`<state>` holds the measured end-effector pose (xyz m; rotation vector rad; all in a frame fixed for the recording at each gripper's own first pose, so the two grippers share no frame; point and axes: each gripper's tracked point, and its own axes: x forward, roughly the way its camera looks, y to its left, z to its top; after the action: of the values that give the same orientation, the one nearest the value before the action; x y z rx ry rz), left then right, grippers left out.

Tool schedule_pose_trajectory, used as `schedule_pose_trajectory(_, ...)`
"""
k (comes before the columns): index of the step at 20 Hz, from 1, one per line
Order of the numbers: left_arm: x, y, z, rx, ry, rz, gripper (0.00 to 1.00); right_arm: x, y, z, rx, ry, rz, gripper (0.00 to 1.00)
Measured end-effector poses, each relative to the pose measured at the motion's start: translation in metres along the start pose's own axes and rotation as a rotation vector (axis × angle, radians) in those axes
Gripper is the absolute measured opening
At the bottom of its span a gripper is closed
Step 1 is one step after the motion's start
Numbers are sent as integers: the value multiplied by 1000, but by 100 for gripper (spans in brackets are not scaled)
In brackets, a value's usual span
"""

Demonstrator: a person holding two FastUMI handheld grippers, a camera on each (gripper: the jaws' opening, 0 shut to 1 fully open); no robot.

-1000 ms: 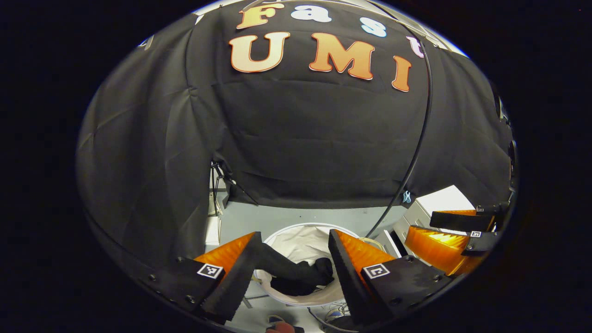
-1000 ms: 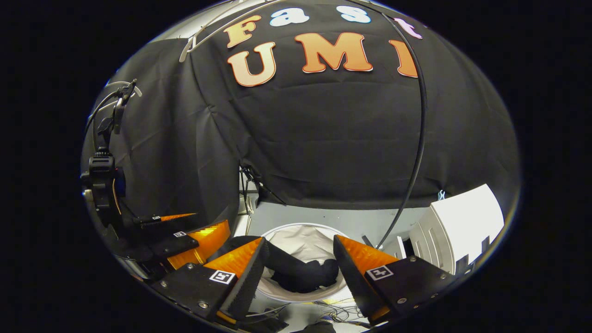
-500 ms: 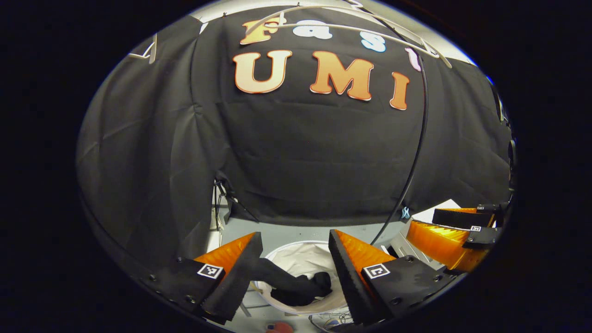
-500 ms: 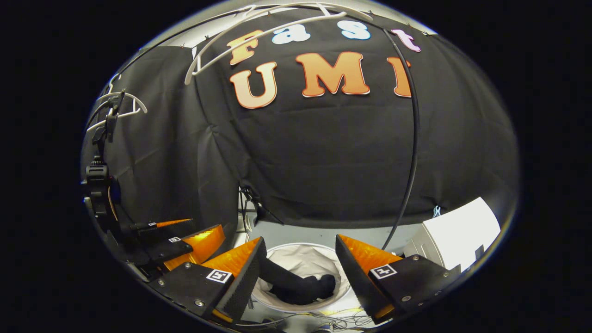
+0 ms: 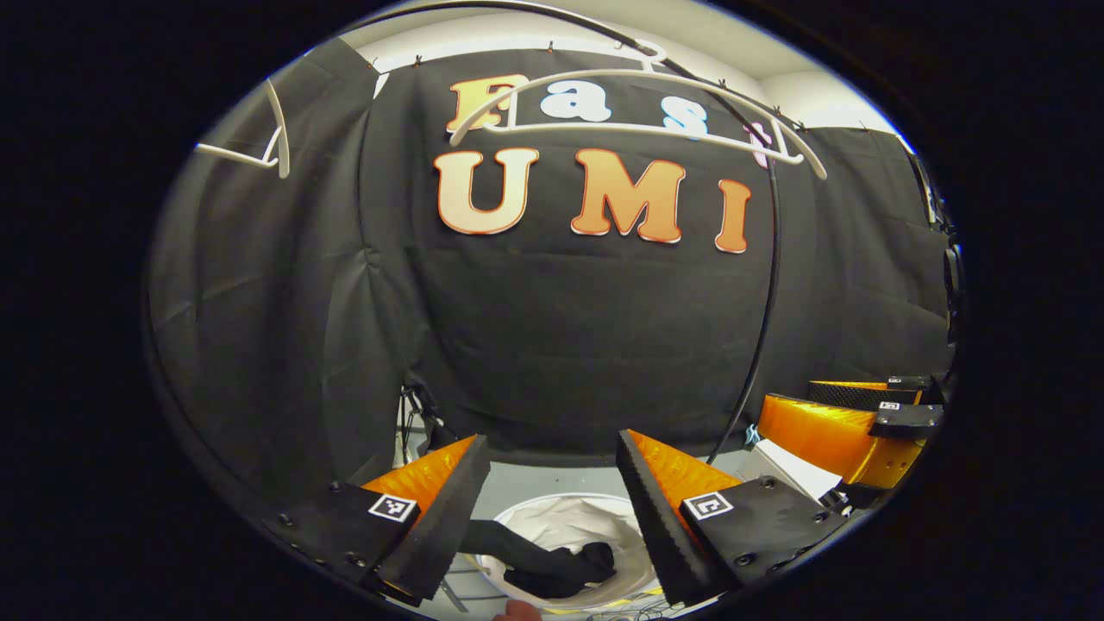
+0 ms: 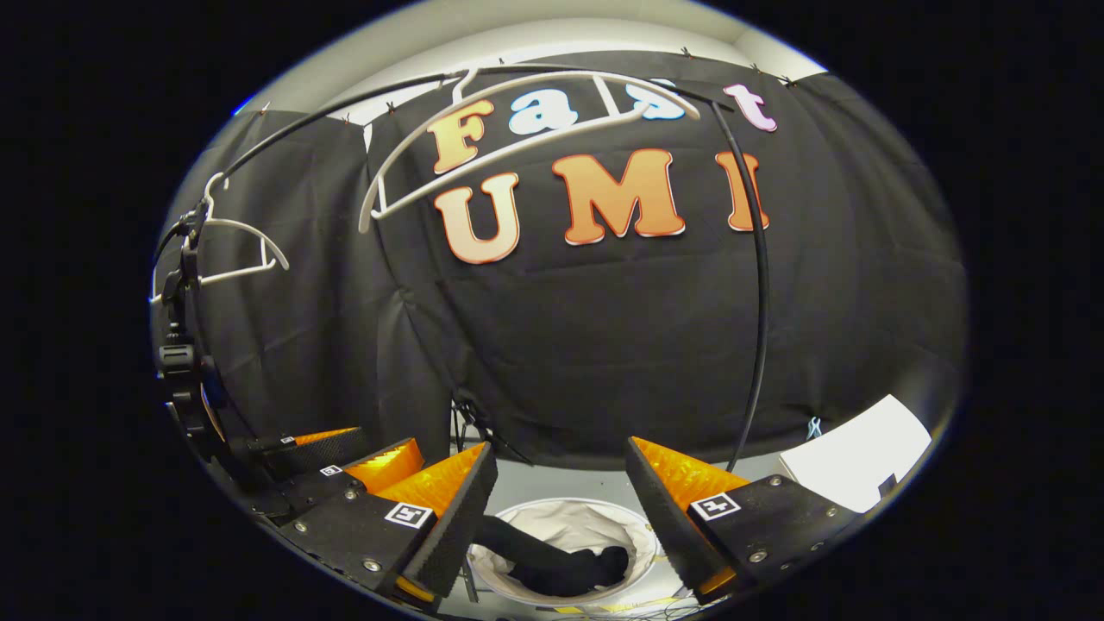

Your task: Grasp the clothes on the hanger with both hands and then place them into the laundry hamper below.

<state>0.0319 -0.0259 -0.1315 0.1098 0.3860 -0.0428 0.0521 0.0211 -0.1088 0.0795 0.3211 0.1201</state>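
While both tongs (image 5: 545,500) (image 6: 561,509) gape wide, black clothes (image 6: 552,565) lie in the hamper (image 6: 595,526)

Laundry hamper (image 5: 565,528) near rim cut off at the left gripper view's bottom edge, dark clothes (image 6: 552,565) partly behind a finger, second hanger (image 5: 250,151) cropped at the left

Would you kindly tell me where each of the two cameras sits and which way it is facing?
Left gripper view: rides on the left gripper, facing the booth wall, white hanger above, laundry hamper holding dark clothes below; its own open fingers show, the right gripper alongside.
Right gripper view: rides on the right gripper, facing likewise; its open fingers show, the left gripper beside.
Shared: hanger, hamper, clothes.
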Motion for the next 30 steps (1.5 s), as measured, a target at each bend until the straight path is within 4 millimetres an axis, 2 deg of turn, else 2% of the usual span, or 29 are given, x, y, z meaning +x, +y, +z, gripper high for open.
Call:
schedule_pose_trajectory(4,-12,-2,41,49,-98,7,94,-16,4,43,-13,-97,2,93)
schedule_pose_trajectory(10,-28,-21,75,61,-182,-30,96,-43,10,98,-44,-236,-6,93)
schedule_pose_trajectory(12,-29,-29,83,-35,-183,-73,97,-54,8,107,-52,-258,-21,93)
schedule_pose_trajectory(14,-35,-26,99,-92,-196,-74,99,-65,4,113,-57,-276,-38,93)
schedule_pose_trajectory(17,-44,-12,135,-63,-264,-43,97,-83,4,121,-72,-293,-61,93)
schedule_pose_trajectory(20,-61,-7,157,-35,-319,-22,94,-100,4,135,-77,-327,-80,93)
schedule_pose_trajectory(22,-71,-6,166,-11,-347,-9,94,-103,4,139,-76,-330,-95,93)
schedule_pose_trajectory(23,-74,-6,168,-1,-356,-2,94,-106,5,141,-69,-338,-94,100)
schedule_pose_trajectory(26,-82,-10,168,-12,-356,-7,95,-112,4,149,-58,-363,-91,100)
schedule_pose_trajectory(27,-83,-10,168,-22,-355,-5,96,-113,3,150,-65,-369,-95,93)
schedule_pose_trajectory(28,-84,-8,170,-28,-360,-4,96,-114,3,151,-74,-373,-98,100)
schedule_pose_trajectory(30,-86,-2,172,-30,-373,13,97,-114,4,152,-81,-375,-98,100)
